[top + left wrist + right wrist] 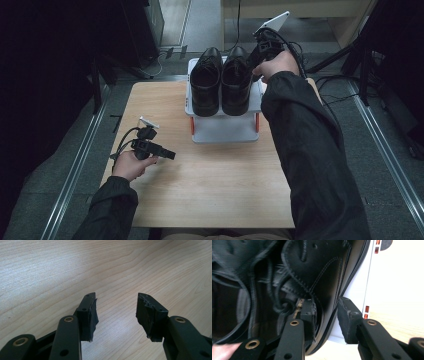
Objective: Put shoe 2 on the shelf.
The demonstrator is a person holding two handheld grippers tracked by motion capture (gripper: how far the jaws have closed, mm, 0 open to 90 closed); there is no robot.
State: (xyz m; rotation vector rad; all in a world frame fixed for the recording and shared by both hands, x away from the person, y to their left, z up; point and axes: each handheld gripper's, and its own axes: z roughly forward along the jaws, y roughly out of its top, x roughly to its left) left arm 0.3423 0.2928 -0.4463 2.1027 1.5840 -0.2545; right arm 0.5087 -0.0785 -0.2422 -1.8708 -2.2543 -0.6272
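Observation:
Two black leather lace-up shoes stand side by side on a white rack (222, 131) at the table's far middle: the left shoe (205, 82) and the right shoe (236, 85). My right gripper (251, 63) is at the right shoe's outer side. In the right gripper view it (327, 317) is open and straddles the side wall of that shoe (324, 270), one jaw inside by the laces, the other outside with a gap. My left gripper (171, 155) hovers open over bare wood at the table's left; nothing lies between its jaws (116, 312).
The wooden table (210, 185) has bare room in front of and beside the rack. The rack has orange fittings at its front corners. Cables lie on the floor at the far right, metal floor rails run along both sides, and dark furniture stands at the far left.

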